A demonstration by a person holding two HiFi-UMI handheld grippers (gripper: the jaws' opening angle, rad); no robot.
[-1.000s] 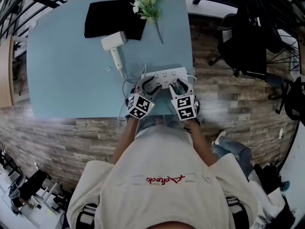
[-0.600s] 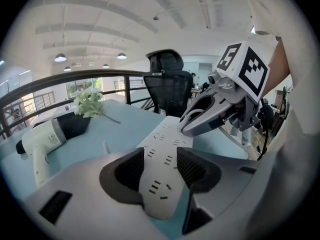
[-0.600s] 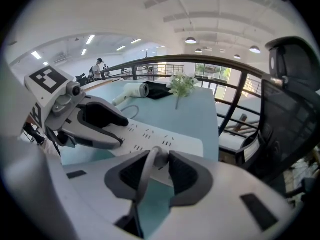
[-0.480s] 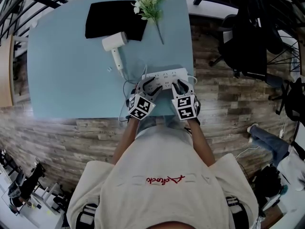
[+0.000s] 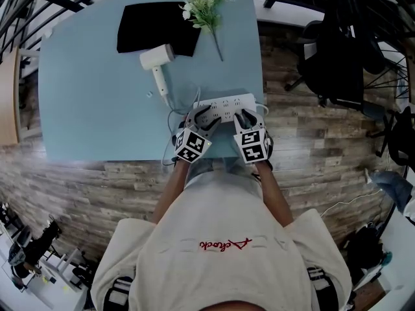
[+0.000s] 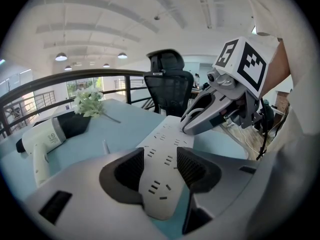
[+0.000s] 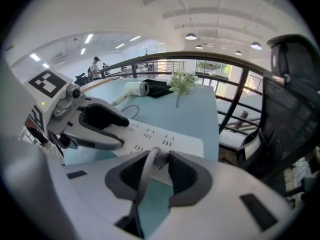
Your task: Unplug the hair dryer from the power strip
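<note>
The white power strip lies at the near edge of the blue table. My left gripper grips its left end; in the left gripper view the strip sits pressed between both pads. My right gripper is at the strip's right part, shut on the grey plug, whose cord runs back between the jaws. The white hair dryer lies farther back, its cord curling toward the strip.
A black cloth and a sprig of white flowers lie at the table's far side. A black office chair stands on the wood floor to the right. The table's near edge runs just under my grippers.
Both grippers have stayed where they were on the strip. A person's legs on the floor at the right have moved out of sight.
</note>
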